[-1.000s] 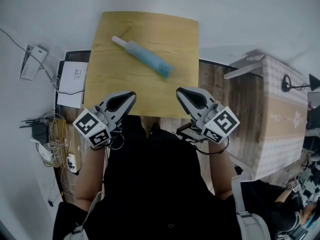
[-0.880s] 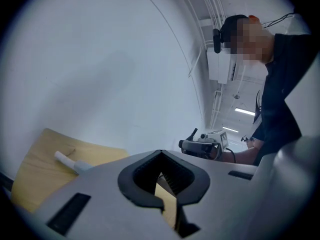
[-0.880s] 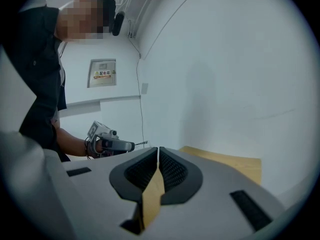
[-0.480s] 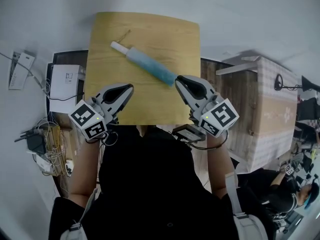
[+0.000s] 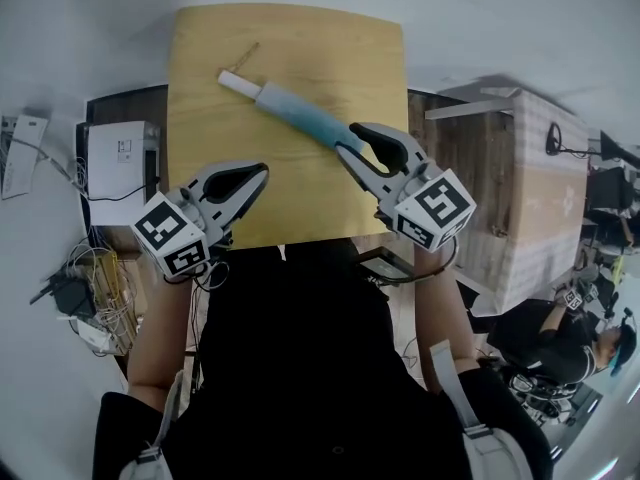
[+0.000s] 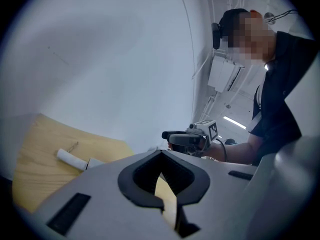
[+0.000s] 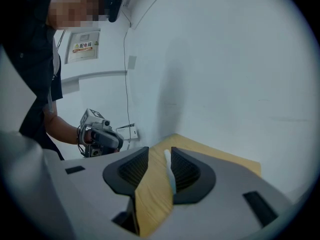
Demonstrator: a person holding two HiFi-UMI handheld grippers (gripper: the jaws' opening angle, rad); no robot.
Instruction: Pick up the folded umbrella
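step: reaching for folded umbrella (image 5: 293, 115) | place: flat on wooden table (image 5: 200, 78), slanted, blue end just beside right gripper (image 5: 351, 141) | right: jaws just opened partway, umbrella lined up ahead, not pinched yet | left gripper (image 5: 259, 175): closed, empty, near table edge, likely spare

Folded umbrella (image 5: 295, 113) lying on the wooden tabletop (image 5: 200, 48)
It is closed and rolled into a slim tube with a light blue fabric body and a short white end piece (image 5: 238, 84). It lies flat and slantwise, white end toward the far left, blue end toward the near right.
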